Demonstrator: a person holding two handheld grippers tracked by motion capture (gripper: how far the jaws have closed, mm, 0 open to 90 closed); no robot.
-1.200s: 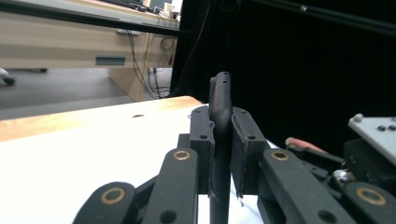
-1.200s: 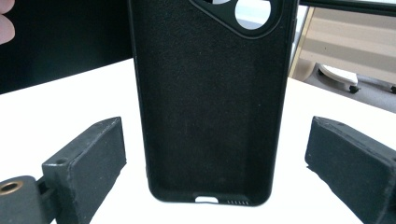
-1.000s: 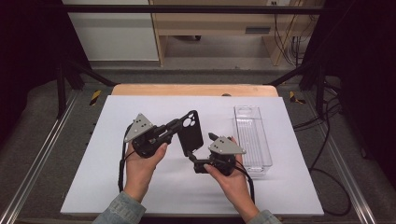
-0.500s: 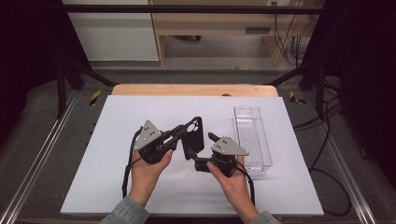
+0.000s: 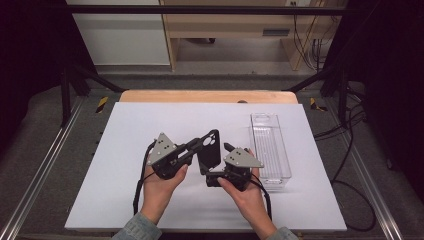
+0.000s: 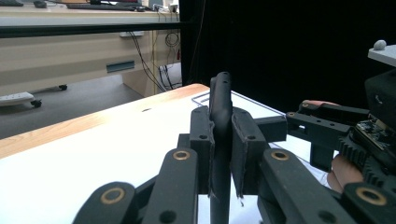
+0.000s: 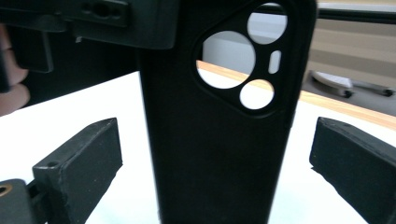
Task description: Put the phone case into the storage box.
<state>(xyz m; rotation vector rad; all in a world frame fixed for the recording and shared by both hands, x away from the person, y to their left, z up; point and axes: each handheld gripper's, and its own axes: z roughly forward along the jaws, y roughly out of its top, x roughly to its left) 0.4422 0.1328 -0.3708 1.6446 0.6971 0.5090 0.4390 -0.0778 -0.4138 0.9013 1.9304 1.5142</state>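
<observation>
A black phone case (image 5: pixel 209 148) with camera cutouts is held upright above the white table. My left gripper (image 5: pixel 200 145) is shut on its edge, and in the left gripper view both pads (image 6: pixel 201 135) press on the thin case (image 6: pixel 220 98). My right gripper (image 5: pixel 218 165) is open. Its jaws have just been opening and stand wide on either side of the case (image 7: pixel 215 154), with neither pad (image 7: pixel 84 158) touching it. The right gripper (image 6: pixel 336 130) also shows at the right of the left gripper view.
A clear plastic tray (image 5: pixel 270 147) lies on the white table top (image 5: pixel 140 125) right of my hands. A wooden strip (image 5: pixel 207 96) runs along the far edge. Cables (image 5: pixel 345 130) hang off the right side, and metal rails (image 5: pixel 45 165) border the table.
My left hand has shifted a little right and nearer with the case, bringing it closer to the right gripper. The right hand has stayed in place.
</observation>
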